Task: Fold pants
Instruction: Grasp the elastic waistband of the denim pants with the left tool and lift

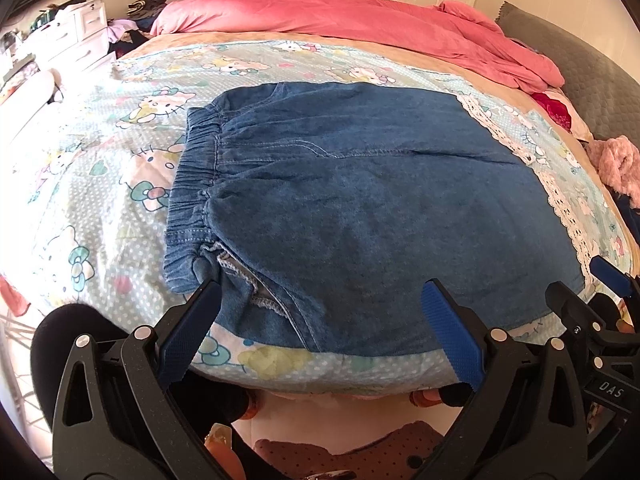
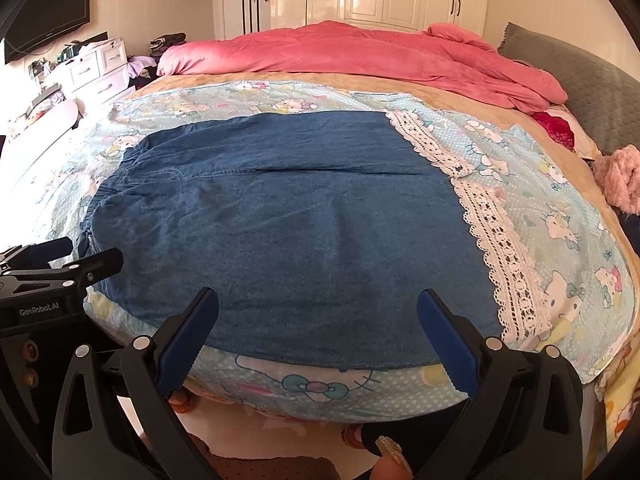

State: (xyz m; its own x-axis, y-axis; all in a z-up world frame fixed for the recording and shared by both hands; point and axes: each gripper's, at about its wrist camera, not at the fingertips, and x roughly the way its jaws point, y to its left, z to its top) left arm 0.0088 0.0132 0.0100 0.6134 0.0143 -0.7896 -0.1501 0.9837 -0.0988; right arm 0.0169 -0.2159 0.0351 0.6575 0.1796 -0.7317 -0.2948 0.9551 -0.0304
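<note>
Count: one pair of pants (image 1: 360,200), two grippers, one bed. Each gripper carries two black fingers with blue ribbed pads.

The left gripper (image 1: 320,300) has its fingers spread wide apart and grips nothing. Its left pad (image 1: 188,332) sits just at the corner of the waistband (image 1: 192,184); whether it touches the cloth cannot be told. Its right pad (image 1: 452,328) lies over the near edge of the denim.

The right gripper (image 2: 318,308) is likewise spread wide and empty. Both pads hang over the near edge of the pants, close to the bed's front edge. In the left wrist view this gripper shows at the far right edge; in the right wrist view the left gripper shows at the far left edge.

The pants are blue denim and lie flat on a light blue cartoon-cat bedsheet (image 2: 560,248), near the front edge of the bed. The elastic gathered waistband points to the left. The hems end on the right in a white lace trim (image 2: 504,264). A stitched seam runs lengthwise across the middle. At the near waistband corner the fabric is turned slightly, showing a pale inner seam edge. The surface is mostly smooth, with faint creases.

A pink duvet (image 2: 340,52) lies bunched along the far side of the bed.
</note>
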